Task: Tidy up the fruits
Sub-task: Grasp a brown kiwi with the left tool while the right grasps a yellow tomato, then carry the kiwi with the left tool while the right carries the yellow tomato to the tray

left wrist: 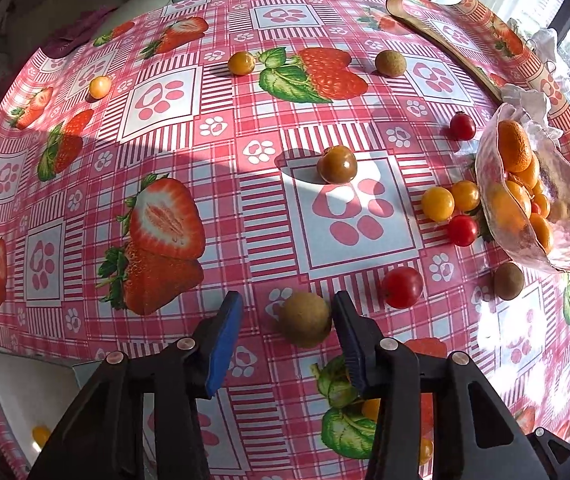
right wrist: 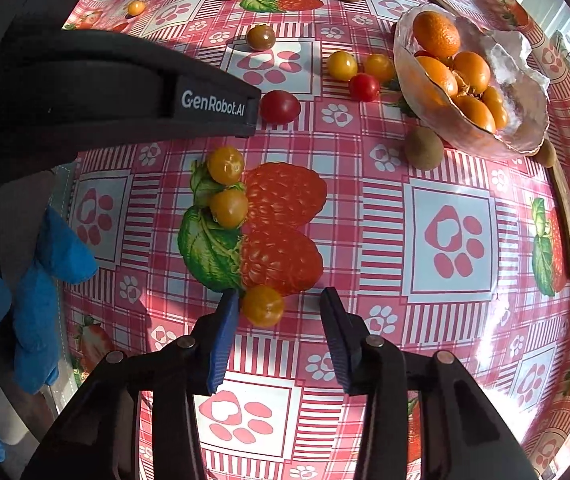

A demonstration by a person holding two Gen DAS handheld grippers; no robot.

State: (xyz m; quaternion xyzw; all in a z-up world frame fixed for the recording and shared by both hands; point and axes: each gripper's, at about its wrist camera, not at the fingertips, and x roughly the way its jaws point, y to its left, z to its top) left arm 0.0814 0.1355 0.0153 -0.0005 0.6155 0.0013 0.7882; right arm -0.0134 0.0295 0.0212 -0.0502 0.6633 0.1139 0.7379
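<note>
done: glass bowl point(right wrist: 525, 92) already held several orange fruits | left: tomatoes and brown fruits lay scattered on tablecloth point(right wrist: 449, 320) | left gripper point(left wrist: 287, 312) – jaws apart around brown fruit point(left wrist: 305, 320) | right gripper point(right wrist: 279, 308) – jaws apart, yellow tomato point(right wrist: 263, 306) between

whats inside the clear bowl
The clear bowl holds a pile of orange fruits, with a bit of red showing between them. Whatever lies under the pile is covered.
</note>
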